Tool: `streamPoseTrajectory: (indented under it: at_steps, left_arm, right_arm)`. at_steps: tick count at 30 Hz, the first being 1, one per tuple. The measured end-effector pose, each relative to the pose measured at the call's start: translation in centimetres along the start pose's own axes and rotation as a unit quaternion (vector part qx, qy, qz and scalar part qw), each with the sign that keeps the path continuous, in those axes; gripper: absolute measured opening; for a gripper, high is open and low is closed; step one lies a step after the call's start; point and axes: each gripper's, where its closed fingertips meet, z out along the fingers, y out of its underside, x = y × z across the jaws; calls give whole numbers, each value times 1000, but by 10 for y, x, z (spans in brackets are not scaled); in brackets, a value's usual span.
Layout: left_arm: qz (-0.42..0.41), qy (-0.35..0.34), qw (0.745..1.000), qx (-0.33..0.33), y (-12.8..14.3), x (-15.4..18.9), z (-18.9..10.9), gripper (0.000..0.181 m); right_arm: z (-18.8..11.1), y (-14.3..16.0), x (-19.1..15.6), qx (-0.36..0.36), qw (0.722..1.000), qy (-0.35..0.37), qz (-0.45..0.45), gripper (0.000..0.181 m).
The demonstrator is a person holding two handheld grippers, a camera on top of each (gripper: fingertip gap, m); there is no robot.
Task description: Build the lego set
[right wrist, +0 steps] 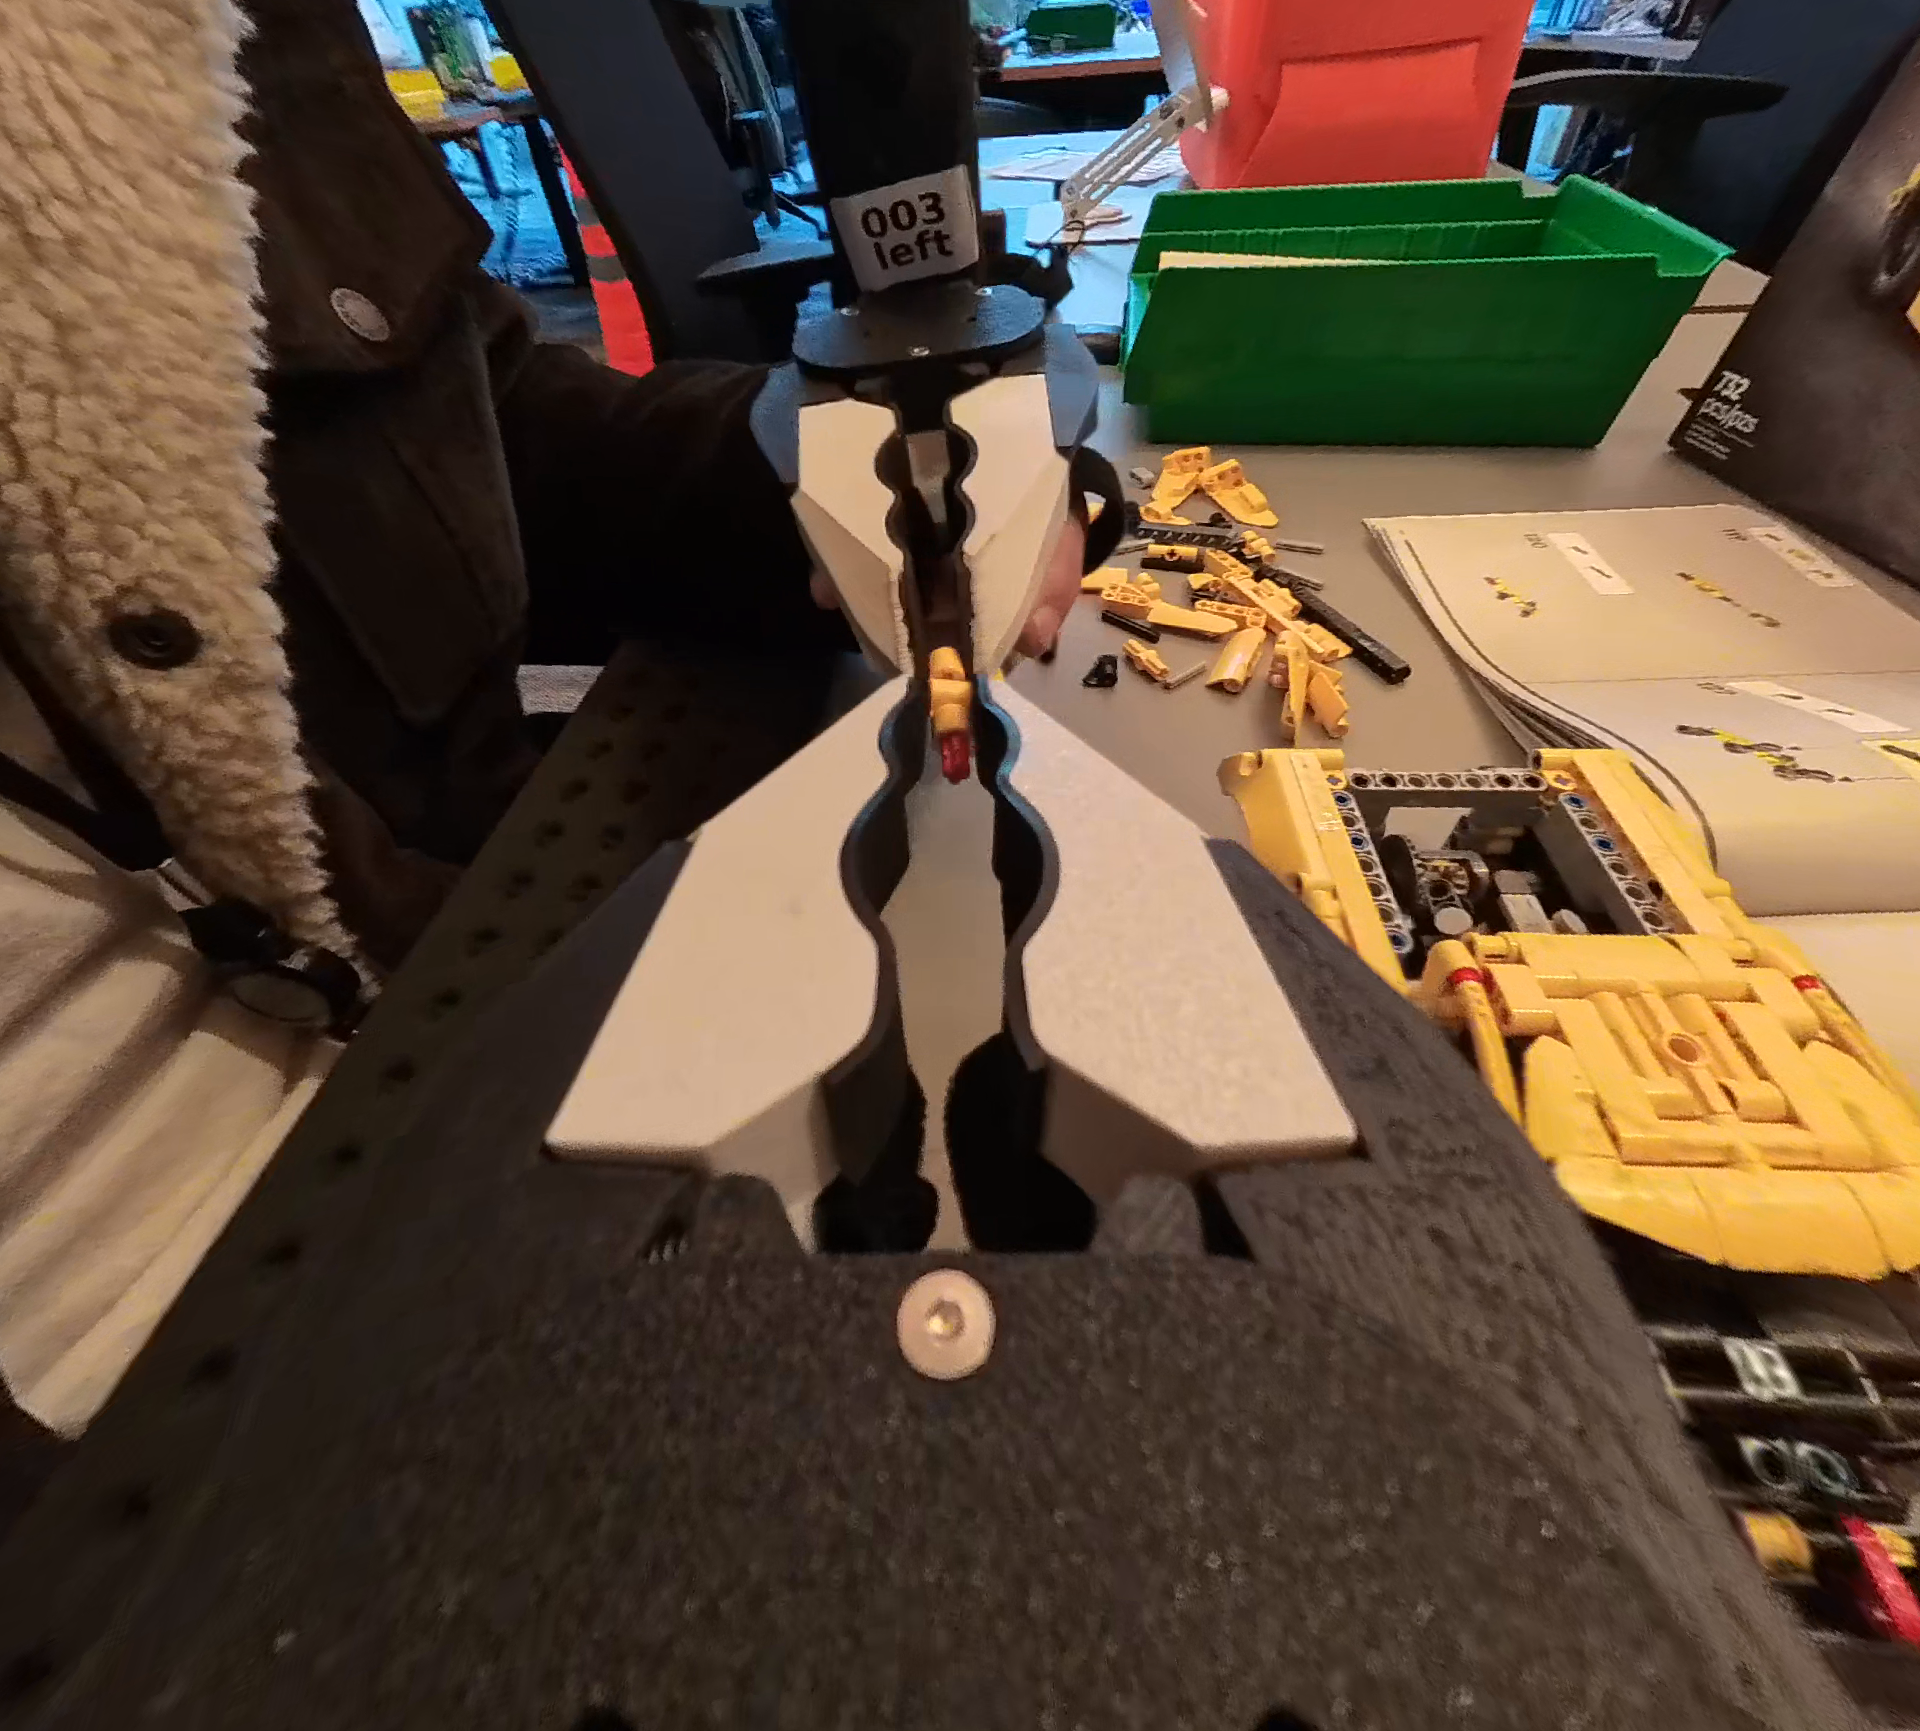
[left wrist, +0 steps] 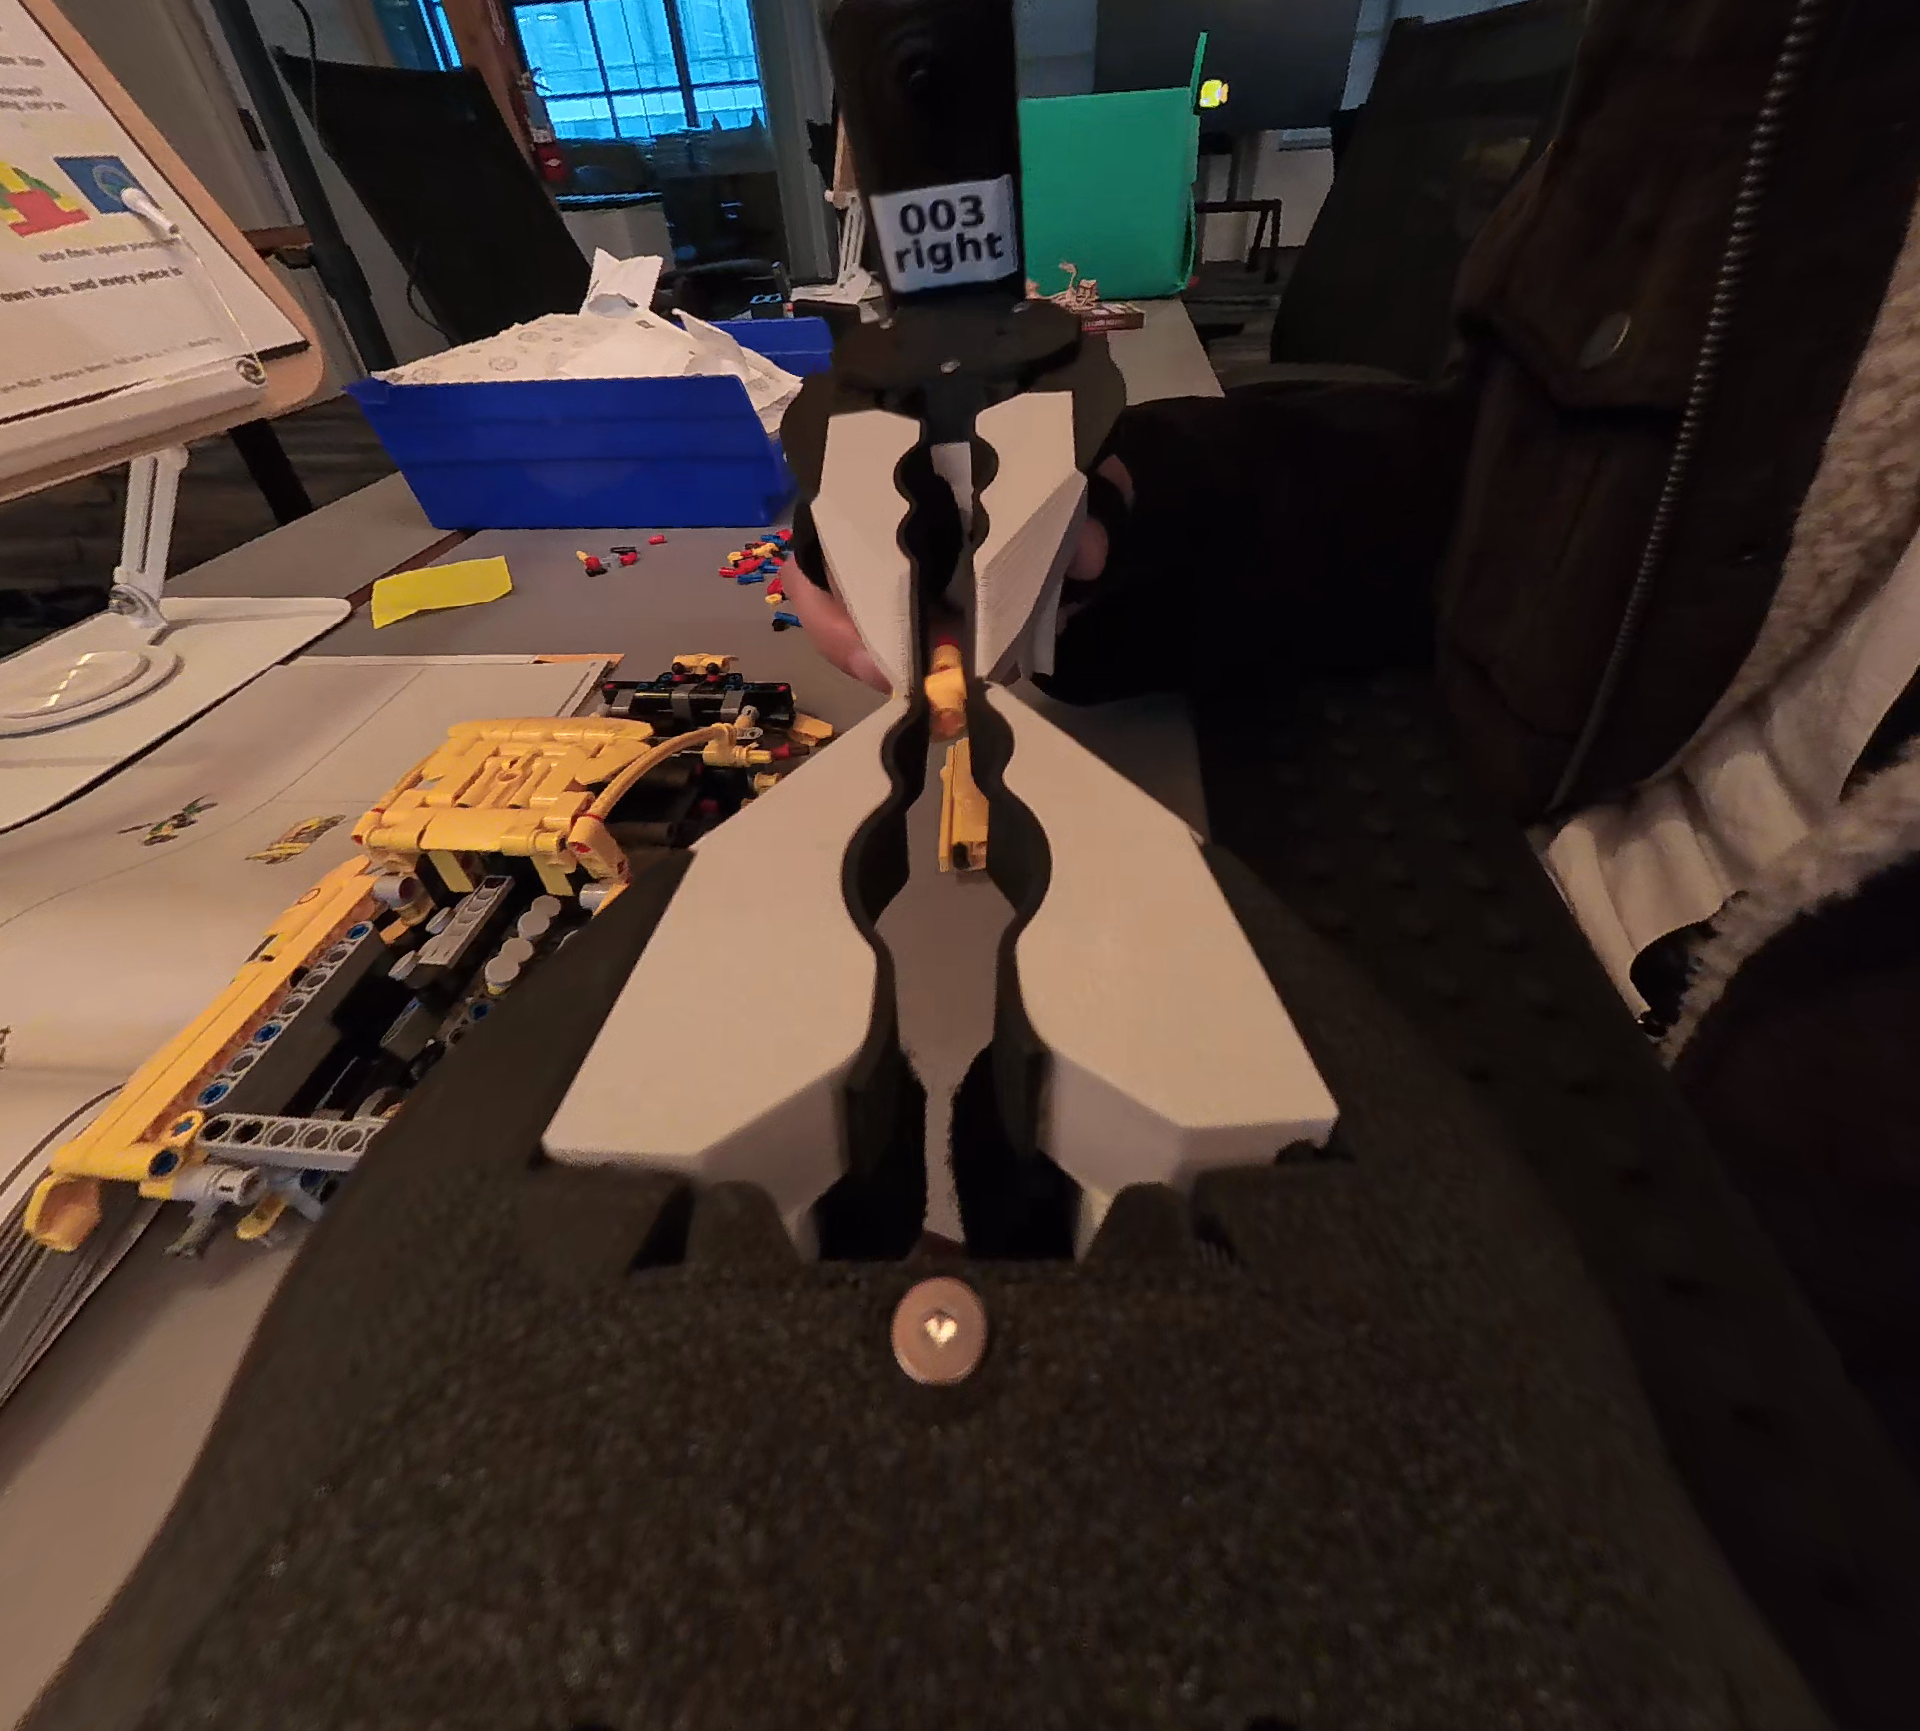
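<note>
Yellow lego piece [left wrist: 945, 694] pinched between left tongs [left wrist: 940, 725] and right tongs [right wrist: 948, 705], tip to tip, both clamped on it

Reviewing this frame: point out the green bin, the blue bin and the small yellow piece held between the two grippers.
green bin [right wrist: 1382, 377], right wrist view, front wall.
blue bin [left wrist: 582, 460], left wrist view, front wall.
small yellow piece [right wrist: 949, 682], right wrist view, its yellow body.

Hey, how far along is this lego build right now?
Done: the yellow car body is largely assembled on the table, though its grey frame is still exposed. In hand: the left gripper and right gripper meet tip to tip around a small yellow piece with a red pin. Left: the loose yellow parts beside the green bin.
</note>
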Motion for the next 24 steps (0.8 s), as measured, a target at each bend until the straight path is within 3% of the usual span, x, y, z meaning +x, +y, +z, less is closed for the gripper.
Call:
streamPoseTrajectory:
  at_steps: [5,8,12,15,19,24]
  left_arm:
    - [-11,7,1000,6,-2,3,1,7]
    - [-61,4,998,-14,5,-1,6,7]
    - [-123,9,991,-57,21,3,15,22]
    - [-159,-28,977,-142,46,14,41,23]
    - [-212,-110,942,-237,75,27,74,26]
    - [-179,-189,910,-324,99,37,91,31]
  right_arm:
    - [-1,-2,-3,14,999,-26,31,7]
    - [-6,6,2,-27,999,-16,31,7]
    - [-44,22,21,-98,992,81,-7,7]
    - [-79,38,30,-125,977,170,-2,7]
    - [-107,59,31,-88,960,266,26,7]
    - [-120,57,34,-64,945,322,1,7]
